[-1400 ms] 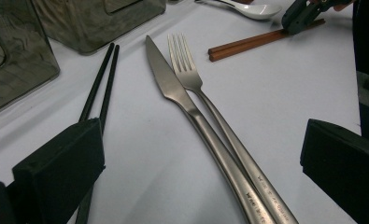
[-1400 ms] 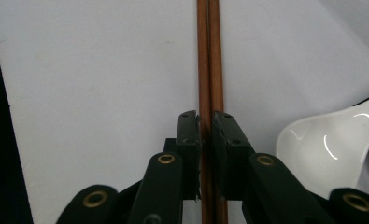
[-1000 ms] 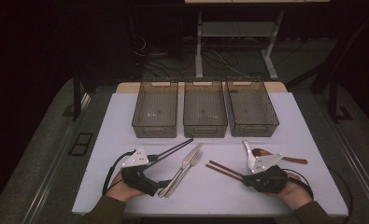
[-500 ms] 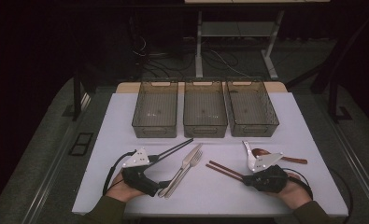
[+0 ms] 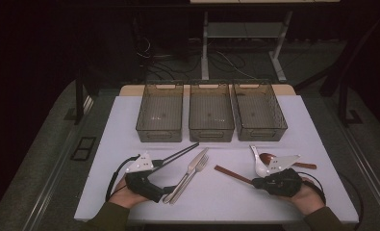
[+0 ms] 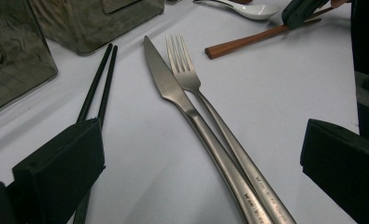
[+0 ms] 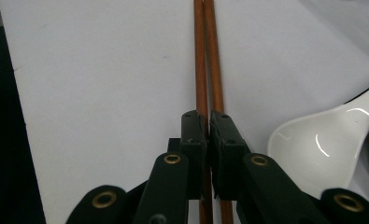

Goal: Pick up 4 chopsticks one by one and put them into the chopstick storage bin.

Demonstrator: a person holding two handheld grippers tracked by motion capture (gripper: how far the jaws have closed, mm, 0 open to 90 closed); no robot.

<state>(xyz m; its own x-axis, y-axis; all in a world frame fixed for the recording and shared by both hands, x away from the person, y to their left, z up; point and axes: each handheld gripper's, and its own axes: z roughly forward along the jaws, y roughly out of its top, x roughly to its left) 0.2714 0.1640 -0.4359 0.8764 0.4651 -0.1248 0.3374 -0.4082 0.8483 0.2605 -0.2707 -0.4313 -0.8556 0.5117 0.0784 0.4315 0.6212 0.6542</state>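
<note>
Two brown chopsticks (image 5: 230,173) lie side by side on the white table (image 5: 130,125), right of centre. My right gripper (image 5: 254,182) is shut on their near end; in the right gripper view the chopsticks (image 7: 207,56) run straight out from between the closed pads. My left gripper (image 5: 164,185) stands open at the lower left. Its jaws sit either side of the handles of a steel knife (image 6: 173,88) and fork (image 6: 187,70). A pair of black chopsticks (image 6: 98,84) lies just left of the knife.
Three clear bins stand in a row at the back: left (image 5: 159,114), middle (image 5: 210,113), right (image 5: 259,112). A white spoon (image 5: 259,161) and a brown spoon (image 5: 269,157) lie beside the right gripper. The table's front edge runs just under both hands.
The right gripper has shifted slightly at the brown chopsticks. The left gripper and the cutlery have stayed where they were.
</note>
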